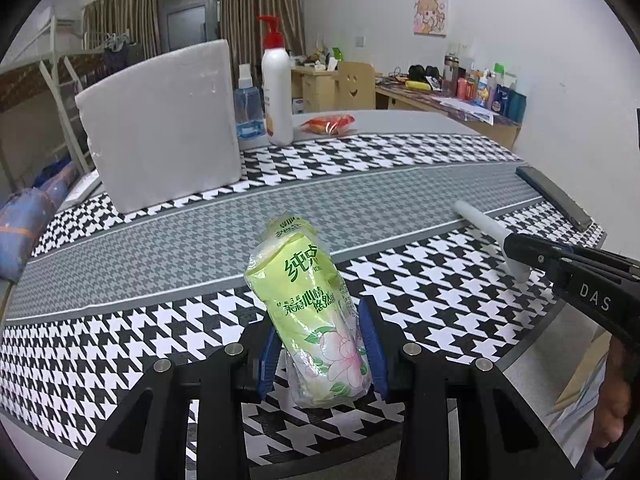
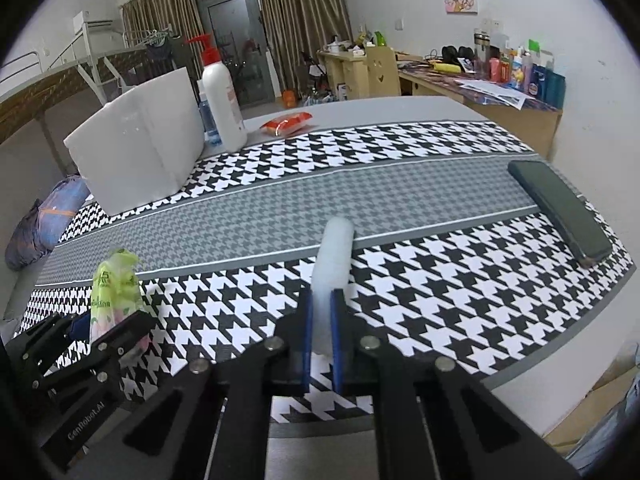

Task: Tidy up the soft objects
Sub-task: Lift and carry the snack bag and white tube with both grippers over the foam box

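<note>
My left gripper [image 1: 322,354] is shut on a green tissue pack [image 1: 310,312] with a pink flower print, held above the near edge of the houndstooth cloth. The pack also shows in the right wrist view [image 2: 114,288], at the left, with the left gripper [image 2: 108,332] around it. My right gripper [image 2: 321,336] is shut on a white foam tube [image 2: 334,264] that points forward over the cloth. In the left wrist view the tube [image 1: 486,230] sticks out of the right gripper [image 1: 516,256] at the right.
A white foam block [image 1: 160,124] stands at the back left. Behind it are a white pump bottle [image 1: 276,92], a blue spray bottle [image 1: 248,110] and an orange snack packet [image 1: 328,124]. A dark phone [image 2: 560,210] lies at the right edge. A cluttered desk [image 1: 448,100] stands behind.
</note>
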### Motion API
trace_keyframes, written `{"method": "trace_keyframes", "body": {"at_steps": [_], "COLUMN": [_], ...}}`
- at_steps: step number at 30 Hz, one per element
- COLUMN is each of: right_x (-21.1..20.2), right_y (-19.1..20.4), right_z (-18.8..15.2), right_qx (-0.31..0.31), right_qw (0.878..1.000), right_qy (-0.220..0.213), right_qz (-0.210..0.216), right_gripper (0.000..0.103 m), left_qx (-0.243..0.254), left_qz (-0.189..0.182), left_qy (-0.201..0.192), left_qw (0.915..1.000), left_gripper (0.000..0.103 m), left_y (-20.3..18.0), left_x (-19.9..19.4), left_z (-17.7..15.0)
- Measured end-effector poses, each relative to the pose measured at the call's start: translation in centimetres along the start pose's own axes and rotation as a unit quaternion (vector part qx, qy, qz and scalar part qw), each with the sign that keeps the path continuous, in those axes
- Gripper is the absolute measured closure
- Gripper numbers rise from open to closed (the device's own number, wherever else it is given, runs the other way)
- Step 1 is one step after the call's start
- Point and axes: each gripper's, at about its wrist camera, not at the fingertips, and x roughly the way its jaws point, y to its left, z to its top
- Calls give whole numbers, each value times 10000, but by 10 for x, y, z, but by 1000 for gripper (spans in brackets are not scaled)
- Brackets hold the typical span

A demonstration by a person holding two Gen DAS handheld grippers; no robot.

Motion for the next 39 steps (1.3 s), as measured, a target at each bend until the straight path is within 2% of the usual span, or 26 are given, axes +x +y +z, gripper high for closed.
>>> {"method": "trace_keyframes", "body": {"at_steps": [15,39], "right_x": [-17,-25], "right_y": [1,28], "right_z": [4,22], "right_qx": [-13,-235], "right_qw": [9996,9975], "right_qy": [-281,-628], "right_qz": [80,211], "right_gripper": [92,92], "left_qx": [50,157], "left_qz": [-64,-107], "left_qy": [-334,-715], "left_qw": [9994,9973], "left_gripper": [63,63], "left_y": [3,20], "left_x": [-19,-40], "left_z": [13,37]}}
